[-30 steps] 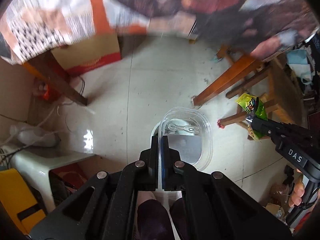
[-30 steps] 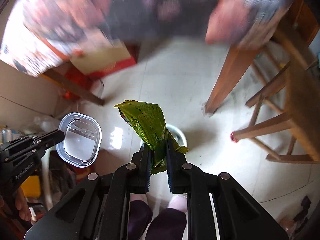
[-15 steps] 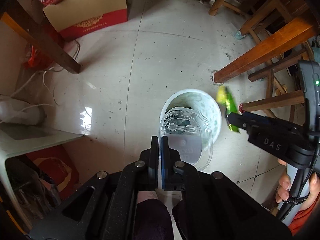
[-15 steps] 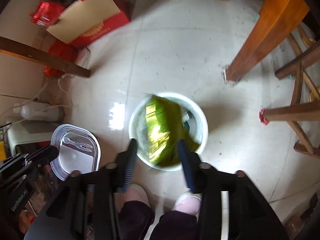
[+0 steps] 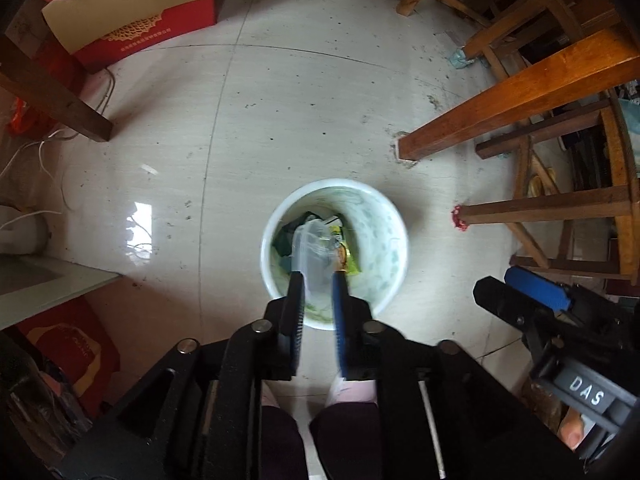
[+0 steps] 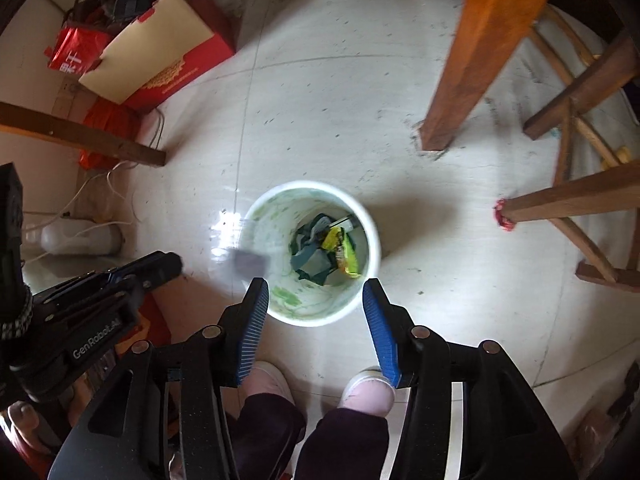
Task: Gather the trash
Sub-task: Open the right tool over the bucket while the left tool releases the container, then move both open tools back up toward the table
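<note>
A white bin (image 5: 397, 216) stands on the tiled floor directly below both grippers. My left gripper (image 5: 318, 276) points down over it. Its jaws are opening, and the clear plastic lid (image 5: 314, 248) shows blurred just past the fingertips, loose over the bin's mouth. In the right wrist view the lid (image 6: 249, 258) is a grey smear at the bin's (image 6: 374, 240) left rim, off the tip of the left gripper (image 6: 168, 266). My right gripper (image 6: 314, 285) hangs open and holds nothing. The green snack wrapper (image 6: 345, 255) lies inside the bin on darker trash. The right gripper (image 5: 496, 280) also appears at the right.
A thick wooden table leg (image 5: 500, 104) and stool legs (image 5: 552, 204) stand right of the bin. A red and cream box (image 5: 132, 12) sits at the back left, with cables (image 6: 116, 184) and a dark wooden leg (image 5: 52, 92). The person's pink slippers (image 6: 368, 394) are just behind the bin.
Both grippers sank toward the bin. The right one opened and the green wrapper dropped into the bin. The left jaws have parted from the clear lid, which is slipping out.
</note>
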